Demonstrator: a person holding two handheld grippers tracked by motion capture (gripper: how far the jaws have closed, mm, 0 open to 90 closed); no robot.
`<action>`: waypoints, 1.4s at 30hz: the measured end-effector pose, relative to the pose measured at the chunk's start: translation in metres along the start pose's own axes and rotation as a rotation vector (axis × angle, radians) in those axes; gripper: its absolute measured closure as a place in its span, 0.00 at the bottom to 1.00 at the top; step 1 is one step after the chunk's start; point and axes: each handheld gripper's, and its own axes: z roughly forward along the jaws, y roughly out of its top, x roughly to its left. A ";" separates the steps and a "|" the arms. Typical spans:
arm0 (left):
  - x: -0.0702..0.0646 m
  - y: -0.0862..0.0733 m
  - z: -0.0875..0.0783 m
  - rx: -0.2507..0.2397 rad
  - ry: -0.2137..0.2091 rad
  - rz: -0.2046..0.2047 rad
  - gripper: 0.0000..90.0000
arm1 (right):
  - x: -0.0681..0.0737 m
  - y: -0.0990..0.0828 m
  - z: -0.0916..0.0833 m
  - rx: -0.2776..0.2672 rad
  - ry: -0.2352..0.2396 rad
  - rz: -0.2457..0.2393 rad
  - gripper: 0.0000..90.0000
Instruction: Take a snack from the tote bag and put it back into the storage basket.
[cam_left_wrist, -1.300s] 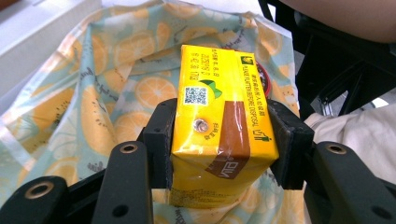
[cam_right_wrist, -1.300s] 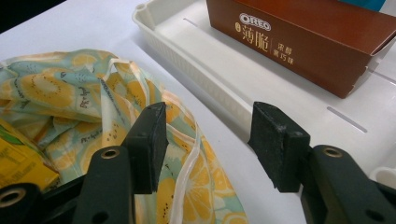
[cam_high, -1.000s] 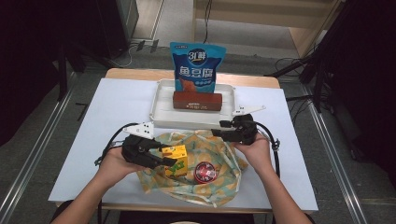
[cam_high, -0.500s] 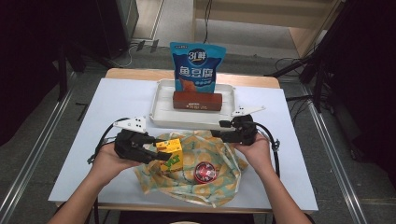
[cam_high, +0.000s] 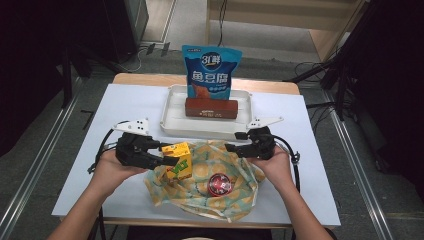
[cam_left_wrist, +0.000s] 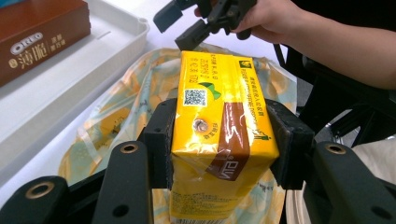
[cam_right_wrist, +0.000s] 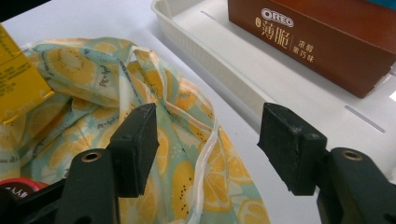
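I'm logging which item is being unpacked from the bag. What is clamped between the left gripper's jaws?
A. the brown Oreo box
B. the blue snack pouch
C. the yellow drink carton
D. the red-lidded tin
C: in the left gripper view, both pads of the left gripper press the sides of the yellow drink carton.

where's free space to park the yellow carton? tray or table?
The white tray has bare floor left of the blue snack bag and brown Oreo box, plus a narrower strip right of them. Bare tabletop lies left of the tray. Crowded: the front middle, under the fruit-print bag, red-lidded tin and yellow carton.
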 end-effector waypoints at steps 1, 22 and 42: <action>0.000 0.000 -0.001 -0.002 0.002 -0.002 0.57 | 0.000 0.000 0.000 -0.004 0.000 -0.004 0.42; 0.011 0.006 -0.031 -0.060 0.083 -0.044 0.57 | 0.008 -0.002 -0.003 -0.006 0.011 -0.017 0.42; 0.038 0.010 -0.035 -0.061 0.142 -0.087 0.57 | 0.012 -0.003 -0.002 -0.001 0.023 -0.030 0.42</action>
